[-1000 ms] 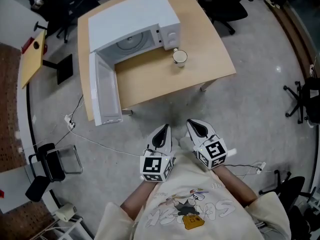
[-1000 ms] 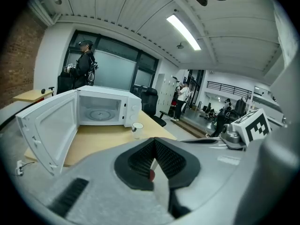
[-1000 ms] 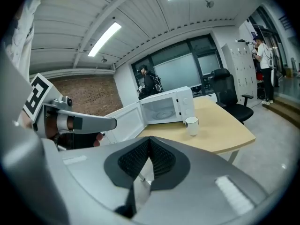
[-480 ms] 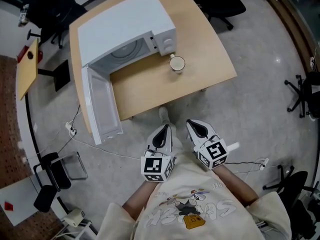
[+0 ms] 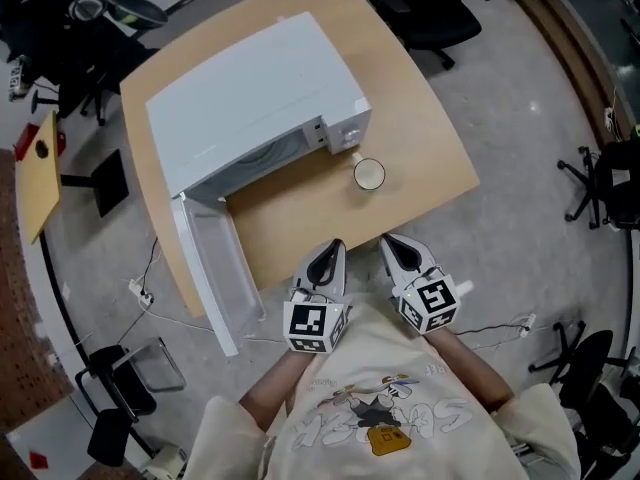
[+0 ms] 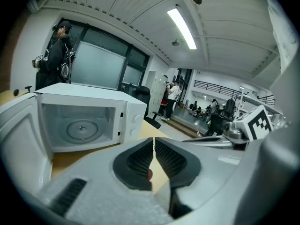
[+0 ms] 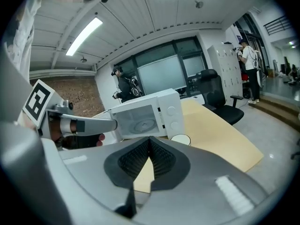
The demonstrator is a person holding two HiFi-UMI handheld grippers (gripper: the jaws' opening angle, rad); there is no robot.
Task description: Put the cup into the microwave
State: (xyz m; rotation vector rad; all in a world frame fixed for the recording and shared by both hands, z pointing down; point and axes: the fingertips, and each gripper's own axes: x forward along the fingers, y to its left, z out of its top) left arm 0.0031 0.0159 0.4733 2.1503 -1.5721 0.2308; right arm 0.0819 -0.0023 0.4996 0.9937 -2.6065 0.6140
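Observation:
A white cup [image 5: 369, 174] stands on the wooden table [image 5: 430, 118], just in front of the control panel of the white microwave [image 5: 250, 98]. The microwave door [image 5: 215, 273] hangs wide open toward me, and the turntable [image 6: 80, 128] shows inside. My left gripper [image 5: 327, 259] and right gripper [image 5: 398, 251] hover side by side at the table's near edge, both shut and empty, well short of the cup. The cup's rim [image 7: 180, 138] peeks above my right gripper's jaws [image 7: 149, 146]. Seen from the left gripper view, my left gripper [image 6: 153, 146] points at the microwave.
Black office chairs [image 5: 420, 13] stand beyond the table's far side, another chair [image 5: 605, 178] at right. A cable [image 5: 190, 320] trails across the grey floor at left. People stand in the background of both gripper views.
Both grippers and I have moved forward to the table's near edge. The microwave, table and cup now lie much closer below me. Both grippers stay shut.

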